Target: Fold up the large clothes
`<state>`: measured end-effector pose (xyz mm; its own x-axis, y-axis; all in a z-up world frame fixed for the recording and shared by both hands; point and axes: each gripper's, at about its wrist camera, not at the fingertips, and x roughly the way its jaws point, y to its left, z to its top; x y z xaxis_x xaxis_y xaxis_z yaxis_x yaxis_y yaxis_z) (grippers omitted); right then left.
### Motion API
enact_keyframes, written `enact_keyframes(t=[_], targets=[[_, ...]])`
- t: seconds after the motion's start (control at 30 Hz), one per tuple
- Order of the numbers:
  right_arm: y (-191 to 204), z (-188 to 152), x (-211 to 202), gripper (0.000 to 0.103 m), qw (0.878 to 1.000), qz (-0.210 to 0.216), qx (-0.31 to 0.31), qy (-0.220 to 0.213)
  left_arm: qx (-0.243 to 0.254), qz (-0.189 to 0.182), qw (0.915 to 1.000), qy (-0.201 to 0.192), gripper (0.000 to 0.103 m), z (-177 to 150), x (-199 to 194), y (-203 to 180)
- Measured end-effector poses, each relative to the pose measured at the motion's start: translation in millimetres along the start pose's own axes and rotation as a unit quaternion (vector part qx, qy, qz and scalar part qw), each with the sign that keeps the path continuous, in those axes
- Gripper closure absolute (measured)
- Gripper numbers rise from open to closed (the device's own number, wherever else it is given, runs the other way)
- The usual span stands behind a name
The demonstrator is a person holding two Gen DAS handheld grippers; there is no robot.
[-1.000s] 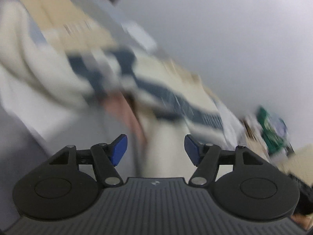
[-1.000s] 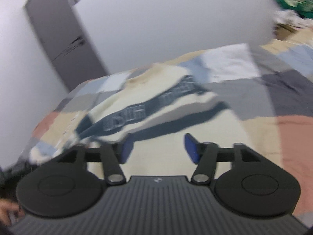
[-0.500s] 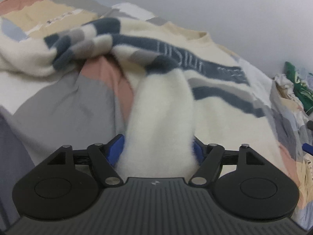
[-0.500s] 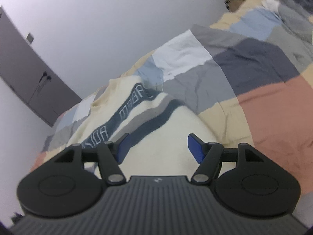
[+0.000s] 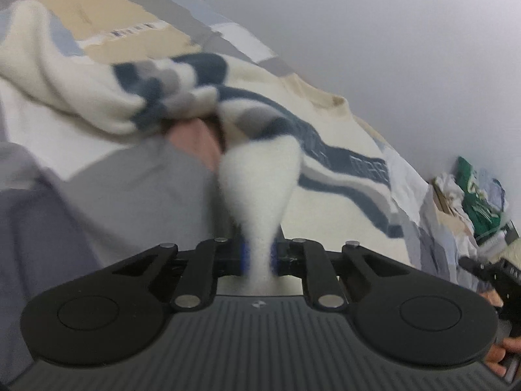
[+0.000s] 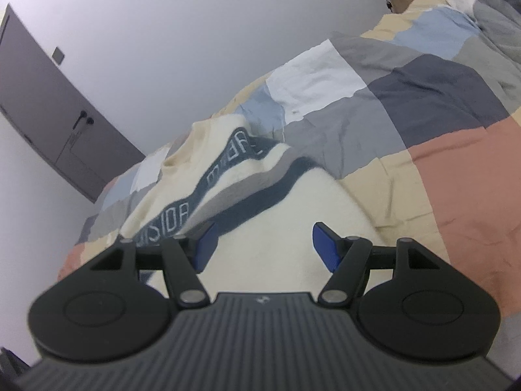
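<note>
A cream sweater (image 5: 329, 130) with navy and grey stripes and lettering lies spread on a patchwork bed cover (image 5: 136, 189). My left gripper (image 5: 259, 254) is shut on a bunched cream fold of the sweater, which rises taut from the blue pads. One sleeve (image 5: 65, 75) lies crumpled to the left. In the right wrist view my right gripper (image 6: 263, 246) is open, its blue pads (image 6: 325, 247) on either side of the sweater's cream lower part (image 6: 276, 228), right above the cloth.
A grey door (image 6: 55, 120) stands at the far left of a white wall (image 6: 195, 32). A pile of clothes (image 5: 472, 192) lies at the far end of the bed. The patchwork cover (image 6: 439, 114) stretches to the right of the sweater.
My left gripper has shut on the cream fold that lay between its open pads and pulled it taut. My right gripper stays open and has come closer to the sweater.
</note>
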<state>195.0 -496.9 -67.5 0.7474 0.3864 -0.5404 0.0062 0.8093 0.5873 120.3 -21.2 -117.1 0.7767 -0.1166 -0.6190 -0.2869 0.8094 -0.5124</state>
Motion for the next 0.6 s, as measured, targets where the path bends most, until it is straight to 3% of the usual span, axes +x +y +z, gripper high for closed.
enact_keyframes(t=[0.03, 0.17, 0.3, 0.43, 0.5, 0.6], targets=[[1, 0, 0, 0.035, 1.000, -0.003, -0.006, 0.000, -0.001, 0.009, 1.0000, -0.001, 0.094, 2, -3, 4], [-1, -1, 1, 0.035, 1.000, -0.009, -0.006, 0.003, -0.023, 0.039, 0.9989, 0.009, 0.094, 8, -1, 23], [-1, -3, 3, 0.035, 1.000, -0.012, -0.005, 0.011, 0.009, 0.091, 0.9948, 0.043, 0.093, 1, 30, 25], [0, -4, 4, 0.035, 1.000, -0.011, -0.010, 0.015, 0.039, 0.111, 0.9922, 0.042, 0.091, -3, 36, 16], [-1, -3, 3, 0.035, 1.000, -0.011, -0.011, 0.015, 0.053, 0.112, 0.9916, 0.037, 0.088, -5, 31, 11], [-2, -2, 1, 0.035, 1.000, -0.008, -0.012, 0.018, 0.085, 0.131, 0.9872, 0.033, 0.064, -4, 22, -2]])
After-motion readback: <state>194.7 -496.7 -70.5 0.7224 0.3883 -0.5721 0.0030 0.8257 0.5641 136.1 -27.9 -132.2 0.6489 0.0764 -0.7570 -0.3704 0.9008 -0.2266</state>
